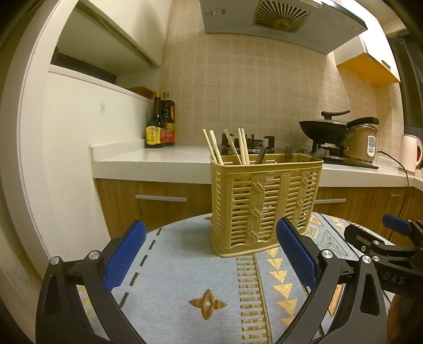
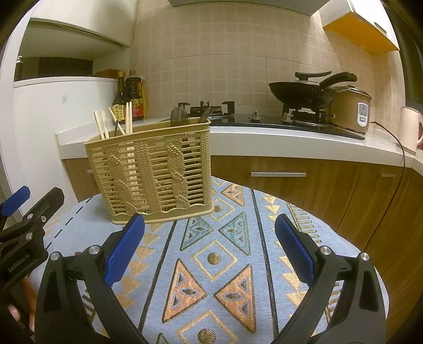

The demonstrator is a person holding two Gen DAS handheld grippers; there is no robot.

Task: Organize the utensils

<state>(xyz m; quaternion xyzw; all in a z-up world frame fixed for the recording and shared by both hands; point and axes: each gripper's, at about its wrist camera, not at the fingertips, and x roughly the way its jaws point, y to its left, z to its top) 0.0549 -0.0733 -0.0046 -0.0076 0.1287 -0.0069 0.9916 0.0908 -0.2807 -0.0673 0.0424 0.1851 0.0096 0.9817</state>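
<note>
Utensil caddy [image 1: 265, 205] — tan slatted plastic, upright on the worktop [image 1: 185, 277] near its far edge, toward the far-left side in the right wrist view [image 2: 150, 172]. Pale chopsticks [image 1: 227, 145] stand in its left compartment, leaning; dark utensil handles [image 1: 288, 154] poke out of the middle and right compartments, exact type hard to tell. Worktop is round-edged, covered by a light blue woven cloth [image 2: 224, 251] with gold and orange triangles, diamonds, striped bands and a dashed line near the left edge.

Left tongs [image 1: 211, 254] spread wide, nothing between the blue pads, low over the cloth just in front of the caddy. Right tongs [image 2: 210, 246] also spread wide and empty, over the cloth to the right of the caddy's front corner. Each tool shows at the edge of the other's view.

Room — kitchen, warm dim light. Behind the worktop a white counter [image 1: 164, 161] over wood-grain cabinets [image 2: 290, 180] with metal bar handles. Two sauce bottles [image 1: 160, 121] at the counter's left end by a white fridge-like unit [image 1: 79, 137]. Gas hob [image 2: 264, 116] with a black lidded wok [image 2: 304, 90], a beige rice cooker [image 2: 351, 108] beside it, a pale kettle [image 2: 411, 127] at far right. Beige tiled wall, range hood [image 1: 283, 18] above, yellow-fronted upper cabinet [image 2: 364, 29] at right.
</note>
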